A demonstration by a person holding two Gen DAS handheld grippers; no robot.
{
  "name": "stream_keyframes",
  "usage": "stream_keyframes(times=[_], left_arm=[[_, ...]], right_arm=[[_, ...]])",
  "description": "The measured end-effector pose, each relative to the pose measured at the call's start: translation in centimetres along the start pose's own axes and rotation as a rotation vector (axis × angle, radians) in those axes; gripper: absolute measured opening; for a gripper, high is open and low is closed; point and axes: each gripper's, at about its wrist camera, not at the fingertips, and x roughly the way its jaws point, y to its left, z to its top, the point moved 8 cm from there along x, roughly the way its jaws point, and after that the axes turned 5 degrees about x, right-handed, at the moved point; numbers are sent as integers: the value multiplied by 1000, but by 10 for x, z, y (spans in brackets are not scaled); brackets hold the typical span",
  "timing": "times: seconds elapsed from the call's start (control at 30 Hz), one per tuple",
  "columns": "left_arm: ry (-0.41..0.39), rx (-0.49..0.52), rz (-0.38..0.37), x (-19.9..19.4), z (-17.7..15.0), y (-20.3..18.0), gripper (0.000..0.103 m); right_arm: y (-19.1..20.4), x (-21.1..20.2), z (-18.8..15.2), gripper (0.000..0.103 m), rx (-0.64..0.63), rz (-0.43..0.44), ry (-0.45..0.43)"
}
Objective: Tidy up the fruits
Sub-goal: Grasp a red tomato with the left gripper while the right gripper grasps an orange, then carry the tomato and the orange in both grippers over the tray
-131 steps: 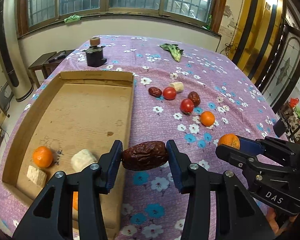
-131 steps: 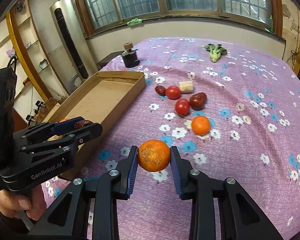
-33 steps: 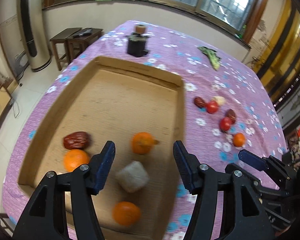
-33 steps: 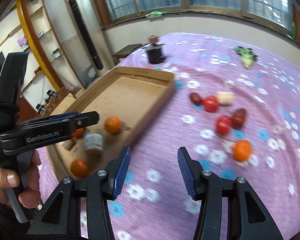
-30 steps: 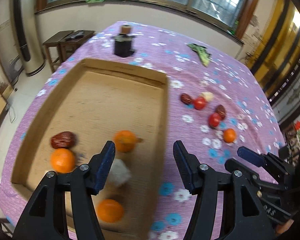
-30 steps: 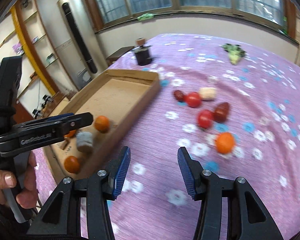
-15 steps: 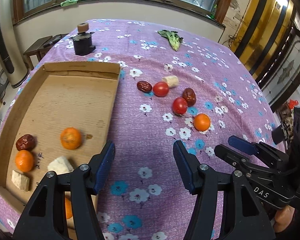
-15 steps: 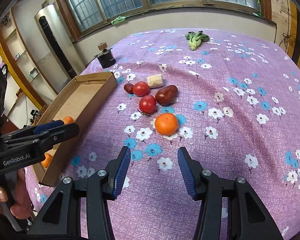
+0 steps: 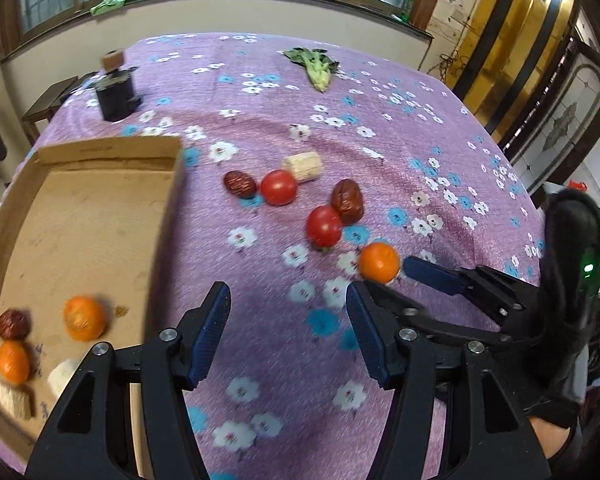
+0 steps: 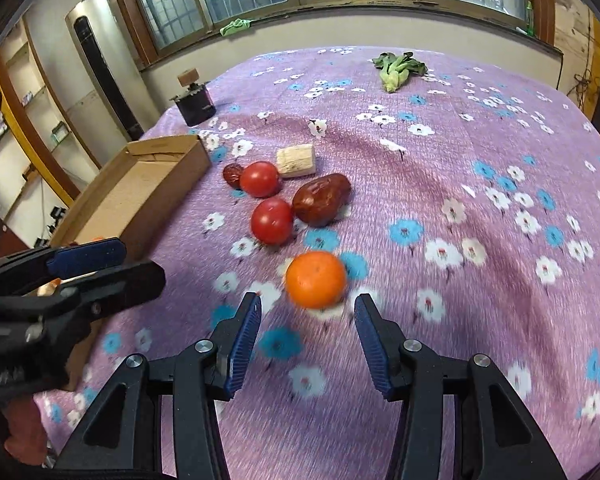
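On the purple flowered cloth lie a tangerine, two tomatoes, a large red date, a small date and a pale corn piece. My right gripper is open and empty, just short of the tangerine, jaws either side of it. My left gripper is open and empty above the cloth beside the cardboard box. The box holds two tangerines, a date and pale corn pieces.
A black jar with a cork lid stands at the far left of the table. A green leafy vegetable lies at the far end. The right gripper also shows in the left wrist view next to the tangerine.
Both grippers have moved forward and lower toward the loose fruit. The right gripper has closed in on the tangerine. Both stay open and empty.
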Motion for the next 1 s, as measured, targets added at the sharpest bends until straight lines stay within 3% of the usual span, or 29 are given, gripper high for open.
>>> stream_keyframes(times=[0.07, 0.17, 0.43, 0.53, 0.6, 0.63, 0.73, 1.0], left_arm=[[11, 10, -5, 10, 5, -5, 59], [25, 20, -15, 27, 13, -12, 59], [47, 47, -22, 65, 25, -25, 59], [32, 70, 6, 74, 28, -27, 44], [15, 98, 39, 75, 29, -29, 28], [12, 102, 42, 74, 29, -29, 26], [9, 94, 22, 70, 25, -28, 26], [-28, 57, 59, 35, 6, -14, 26]], right_arm=[[-3, 7, 3, 47, -3, -2, 2], [-4, 5, 5, 34, -1, 24, 0], [-28, -18, -12, 34, 73, 25, -19], [-32, -24, -17, 34, 97, 29, -20], [-33, -28, -18, 34, 103, 32, -25], [-33, -31, -19, 34, 103, 30, -29], [-30, -38, -18, 34, 103, 32, -39], [-15, -56, -16, 34, 86, 44, -74]])
